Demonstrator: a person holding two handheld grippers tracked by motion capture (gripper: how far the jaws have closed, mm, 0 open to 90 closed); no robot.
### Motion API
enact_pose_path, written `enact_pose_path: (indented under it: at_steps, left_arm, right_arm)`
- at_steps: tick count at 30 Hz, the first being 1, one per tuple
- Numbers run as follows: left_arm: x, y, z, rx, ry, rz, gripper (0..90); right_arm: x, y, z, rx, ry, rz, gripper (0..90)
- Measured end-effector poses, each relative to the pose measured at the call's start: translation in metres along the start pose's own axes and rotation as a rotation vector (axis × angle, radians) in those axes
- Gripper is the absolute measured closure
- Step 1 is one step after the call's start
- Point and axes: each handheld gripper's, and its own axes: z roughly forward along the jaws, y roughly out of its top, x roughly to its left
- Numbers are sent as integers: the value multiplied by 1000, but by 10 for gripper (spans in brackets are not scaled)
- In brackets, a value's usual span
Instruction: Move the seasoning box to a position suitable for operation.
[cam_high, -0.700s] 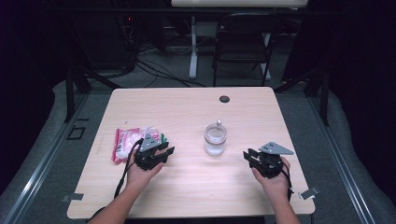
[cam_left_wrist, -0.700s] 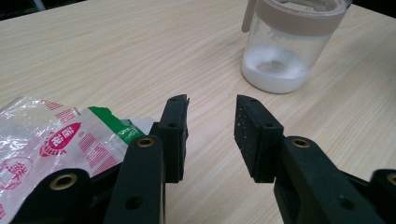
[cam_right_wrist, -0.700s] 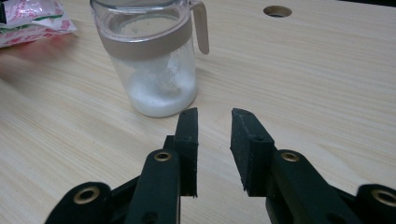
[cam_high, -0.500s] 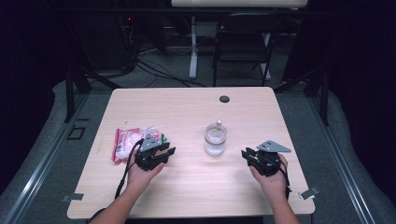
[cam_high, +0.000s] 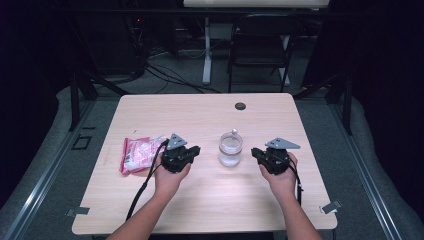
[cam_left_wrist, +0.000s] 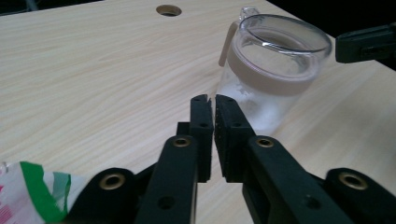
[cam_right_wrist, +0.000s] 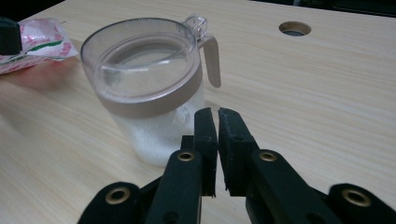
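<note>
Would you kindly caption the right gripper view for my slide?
Right claw, shut and empty, faces a lidded clear jar of white powder on the wooden table.

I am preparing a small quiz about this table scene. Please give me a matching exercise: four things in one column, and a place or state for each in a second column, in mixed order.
Things:
1. jar
2. packet
3. left gripper
4. round hole

Places or states:
A. lies flat at the table's left side
B. in the tabletop near the far edge
C. stands upright between the two grippers
D. jaws shut, holding nothing

Pairs: 1-C, 2-A, 3-D, 4-B
</note>
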Motion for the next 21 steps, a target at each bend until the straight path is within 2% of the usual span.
enact_pose_path:
  at_steps: [2, 7, 15, 21]
  left_arm:
    - [-2, 3, 8, 2, 5, -7, 900]
    - [-6, 9, 31, 33, 7, -43, 900]
    - [-9, 15, 54, 52, 24, -19, 900]
    - [-17, 20, 70, 46, 6, -23, 900]
  right_arm:
    - [-1, 4, 6, -4, 2, 5, 895]
    - [-2, 11, 20, -7, 22, 14, 900]
    - [-2, 15, 34, 0, 20, 6, 900]
    - [-3, 14, 40, 4, 15, 16, 900]
